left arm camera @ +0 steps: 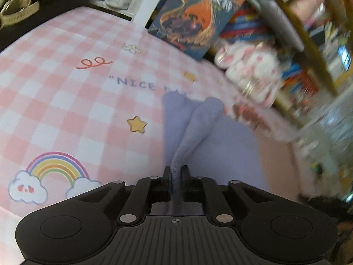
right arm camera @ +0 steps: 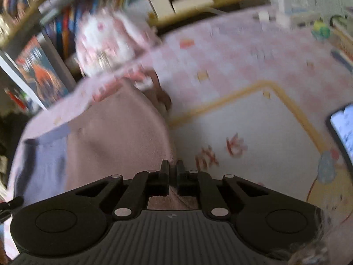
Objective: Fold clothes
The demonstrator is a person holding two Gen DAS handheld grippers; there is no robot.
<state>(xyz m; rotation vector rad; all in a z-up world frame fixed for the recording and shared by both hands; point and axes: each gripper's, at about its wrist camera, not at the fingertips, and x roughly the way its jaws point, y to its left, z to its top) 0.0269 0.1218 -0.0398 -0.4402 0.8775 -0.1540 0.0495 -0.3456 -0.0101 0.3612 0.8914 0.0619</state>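
Lavender cloth (left arm camera: 198, 132) edge between fingers (left arm camera: 167, 174)

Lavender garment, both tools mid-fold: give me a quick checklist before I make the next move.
1. Left tool gripping lavender garment: ok, fabric bunched between the fingers.
2. Right tool gripping the cloth: cannot tell, fingers shut at a pink fabric edge.
3. Garment lying flat: not ok, a ridge runs up to the left tool.
4. Landing area on the checked mat: ok, bare to the left.
5. Phone clear of the fold: ok, off to the right.
6. Image sharpness: not ok, blurred.
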